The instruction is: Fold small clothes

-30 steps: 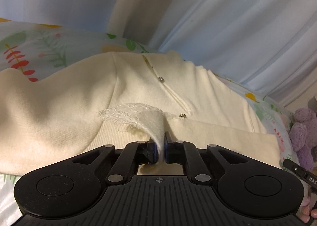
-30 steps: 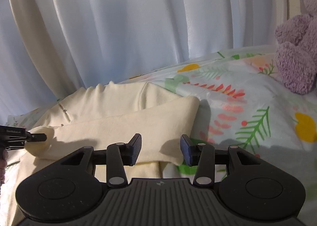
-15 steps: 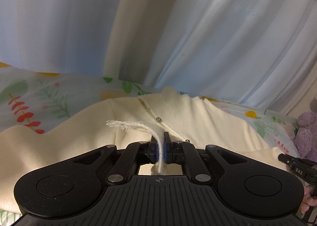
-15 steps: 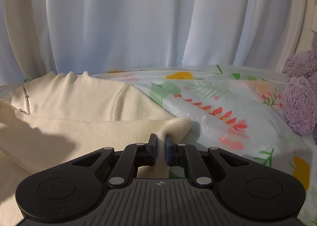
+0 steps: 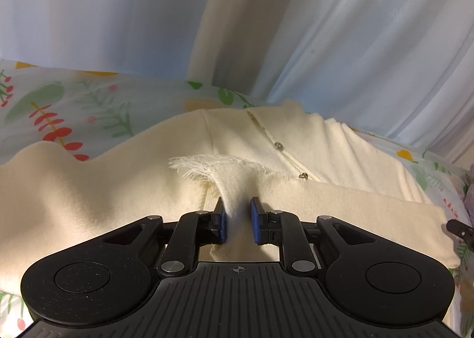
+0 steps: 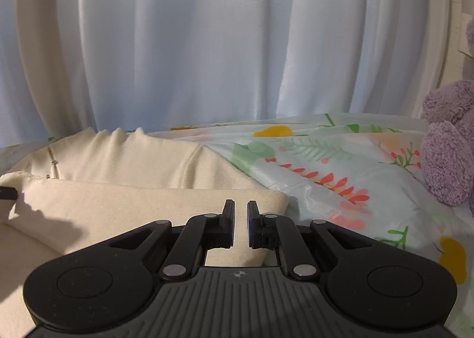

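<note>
Cream sweater [image 5: 89, 190] lies on the floral sheet [image 6: 340, 160]. Left gripper [image 5: 238, 213] jaws are opening, its frayed cuff [image 5: 234, 190] between them. Right gripper [image 6: 240, 213] fingers stand almost together over the folded sleeve [image 6: 133, 204]; whether they pinch it I cannot tell.

Pale white-blue sheer curtains [image 6: 207, 56] hang in long soft folds right across the back, glowing with cool light from behind. A cream heavier drape panel [image 5: 219, 18] falls between the sheers in the left view. Below spreads a glossy pale bedsheet printed with green leaves, red sprigs and yellow blobs [image 6: 340, 166]. At the right edge sits a fuzzy lilac plush toy [image 6: 447, 154].
</note>
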The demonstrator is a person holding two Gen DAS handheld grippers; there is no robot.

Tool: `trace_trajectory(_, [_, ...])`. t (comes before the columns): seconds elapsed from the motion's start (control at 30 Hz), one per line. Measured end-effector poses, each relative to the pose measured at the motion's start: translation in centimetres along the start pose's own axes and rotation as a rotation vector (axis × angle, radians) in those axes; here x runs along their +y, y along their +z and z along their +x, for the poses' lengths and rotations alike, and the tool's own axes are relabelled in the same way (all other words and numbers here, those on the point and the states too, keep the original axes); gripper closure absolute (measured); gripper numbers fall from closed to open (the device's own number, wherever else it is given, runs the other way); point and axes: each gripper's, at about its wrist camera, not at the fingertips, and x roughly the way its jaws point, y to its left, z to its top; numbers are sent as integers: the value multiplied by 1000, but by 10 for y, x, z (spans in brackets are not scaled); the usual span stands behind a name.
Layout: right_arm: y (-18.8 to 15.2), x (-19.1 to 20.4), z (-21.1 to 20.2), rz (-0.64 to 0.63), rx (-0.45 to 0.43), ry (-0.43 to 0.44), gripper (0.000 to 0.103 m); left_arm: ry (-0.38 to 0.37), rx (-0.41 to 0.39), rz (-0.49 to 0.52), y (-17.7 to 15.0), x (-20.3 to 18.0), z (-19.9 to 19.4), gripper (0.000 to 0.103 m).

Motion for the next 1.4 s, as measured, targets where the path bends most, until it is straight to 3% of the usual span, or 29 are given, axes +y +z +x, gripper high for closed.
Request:
trace_trajectory(0.1, [-10, 23, 7, -77, 44, 42, 95, 10, -7, -6, 2, 1, -3, 91])
trace_trajectory(0.23, [-20, 39, 9, -146, 35, 11, 93, 33, -17, -22, 4, 6, -7, 91])
trace_trajectory(0.47, [-20, 41, 10, -165, 37, -1, 92, 96, -45, -96, 6, 21, -16, 91])
trace_trajectory(0.53, [-21, 42, 9, -179, 32, -6, 89, 111, -41, -140, 4, 31, -25, 77])
trace_trajectory(0.57, [-21, 42, 8, -183, 31, -15, 87, 109, -40, -164, 2, 38, -33, 48])
trace_trajectory(0.6, [-20, 42, 6, -171, 28, -27, 77, 111, -40, -184, -1, 43, -40, 19])
trace_trajectory(0.63, [-20, 41, 1, -141, 22, -27, 60, 104, -52, -218, -5, 53, -53, 12])
trace_trajectory(0.67, [-19, 41, -3, -114, 18, -16, 54, 93, -69, -246, -9, 63, -65, 11])
trace_trajectory(0.77, [-21, 41, -29, -48, -26, 42, 48, 112, -121, -381, -26, 103, -97, 8])
trace_trajectory(0.93, [-32, 49, -52, 3, -27, 121, 45, 276, -203, -723, -63, 197, -144, 11])
trace_trajectory(1.0, [-37, 54, -56, 2, -38, 125, 45, 309, -238, -814, -76, 222, -159, 16])
trace_trajectory(1.13, [-39, 58, -56, 12, -39, 129, 45, 297, -333, -964, -95, 263, -184, 27])
trace_trajectory(1.27, [-34, 61, -57, 8, -39, 137, 45, 314, -415, -1036, -105, 289, -191, 49])
trace_trajectory(1.4, [-32, 65, -59, -1, -37, 143, 45, 269, -520, -1132, -114, 313, -190, 51])
